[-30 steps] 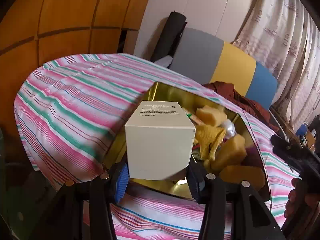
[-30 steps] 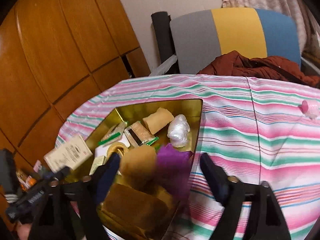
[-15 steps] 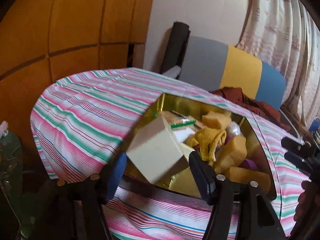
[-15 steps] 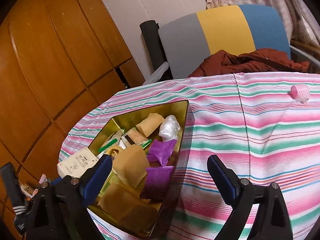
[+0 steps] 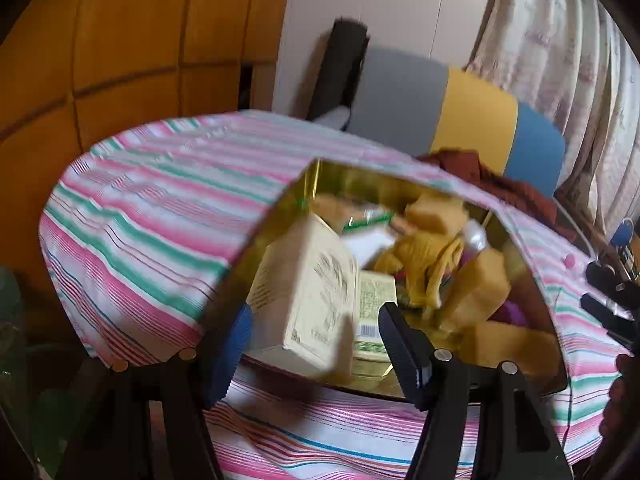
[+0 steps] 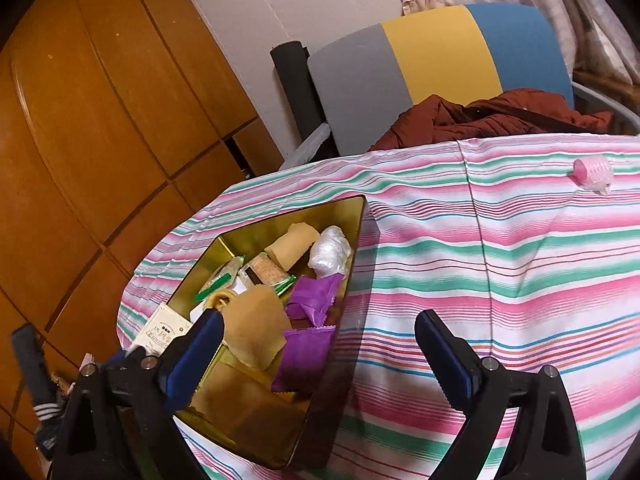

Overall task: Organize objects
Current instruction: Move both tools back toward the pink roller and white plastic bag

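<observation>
My left gripper (image 5: 316, 344) has its jaws spread, and the cream box (image 5: 308, 292) sits tilted between them at the near end of the gold tin (image 5: 332, 176), leaning on the things beneath it. I cannot tell whether either finger touches it, because that view is motion-blurred. There is dark print on the box's upper face and a barcode on the flat packet just beside it, but none of it is legible to me.

My right gripper (image 6: 320, 348) is also open and holds nothing. Its left finger overlaps the tin's near side and its right finger hangs over the striped tablecloth (image 6: 500, 280).

The tin is crowded. Two purple sachets (image 6: 312, 296) lie against its right wall, a tan wrapper (image 6: 256, 332) sits just left of them, and a crinkled clear-wrapped lump (image 6: 330, 252) and a tan roll (image 6: 292, 244) are at the far end. A green-edged snack packet (image 6: 264, 272) lies toward the middle. A yellow cloth (image 5: 428, 264) is draped over the middle in the left view.

Well apart from the tin, a pink hair roller (image 6: 592, 172) lies on the cloth near the far right edge. Behind the table stands a chair with a grey, yellow and blue back (image 6: 432, 52) and a rust-coloured jacket (image 6: 492, 116) heaped on its seat. Wooden panelling (image 6: 100, 120) fills the left side.
</observation>
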`<state>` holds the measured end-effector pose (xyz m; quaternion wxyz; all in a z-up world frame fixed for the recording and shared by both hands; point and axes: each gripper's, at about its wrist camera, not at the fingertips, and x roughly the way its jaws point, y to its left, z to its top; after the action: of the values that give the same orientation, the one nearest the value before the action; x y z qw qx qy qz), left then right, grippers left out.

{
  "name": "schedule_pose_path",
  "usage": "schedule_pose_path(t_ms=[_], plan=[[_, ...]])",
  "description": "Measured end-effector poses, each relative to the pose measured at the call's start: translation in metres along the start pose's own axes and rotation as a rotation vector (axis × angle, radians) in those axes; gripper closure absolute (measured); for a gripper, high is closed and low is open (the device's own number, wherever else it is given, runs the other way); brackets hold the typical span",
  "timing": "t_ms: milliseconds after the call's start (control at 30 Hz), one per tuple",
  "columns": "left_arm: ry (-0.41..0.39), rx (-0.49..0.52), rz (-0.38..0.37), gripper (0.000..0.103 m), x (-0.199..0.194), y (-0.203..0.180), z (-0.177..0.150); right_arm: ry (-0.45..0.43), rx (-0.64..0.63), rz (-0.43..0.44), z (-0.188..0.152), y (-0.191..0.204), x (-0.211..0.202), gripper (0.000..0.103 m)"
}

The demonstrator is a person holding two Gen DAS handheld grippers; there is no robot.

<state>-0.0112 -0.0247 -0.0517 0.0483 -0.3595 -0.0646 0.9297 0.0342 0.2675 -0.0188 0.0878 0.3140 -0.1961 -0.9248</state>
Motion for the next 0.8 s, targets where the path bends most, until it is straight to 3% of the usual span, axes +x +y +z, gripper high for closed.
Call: schedule_pose_path(t_ms=[67,167,333,433,800], plan=[[0.037,0.040,-0.051,0.038,0.009,-0.007,0.002,-0.001,0.011,0.000,0.001,-0.003,-0.001,0.006],[0.041,-0.042,-0.098,0.038,0.008,-0.002,0.005,-0.006,0.023,-0.001,0.003,-0.008,-0.004,0.006],[-0.053,-0.092,0.043,0.036,-0.015,0.004,0.005,-0.029,0.030,-0.026,0.006,-0.020,-0.016,0.005],[-0.100,-0.109,0.053,0.032,-0.030,0.003,0.006,-0.036,0.037,-0.052,0.007,-0.031,-0.021,0.005],[-0.048,0.051,-0.146,0.031,-0.037,-0.066,0.001,-0.010,0.077,-0.179,0.005,-0.084,-0.034,0.004]])
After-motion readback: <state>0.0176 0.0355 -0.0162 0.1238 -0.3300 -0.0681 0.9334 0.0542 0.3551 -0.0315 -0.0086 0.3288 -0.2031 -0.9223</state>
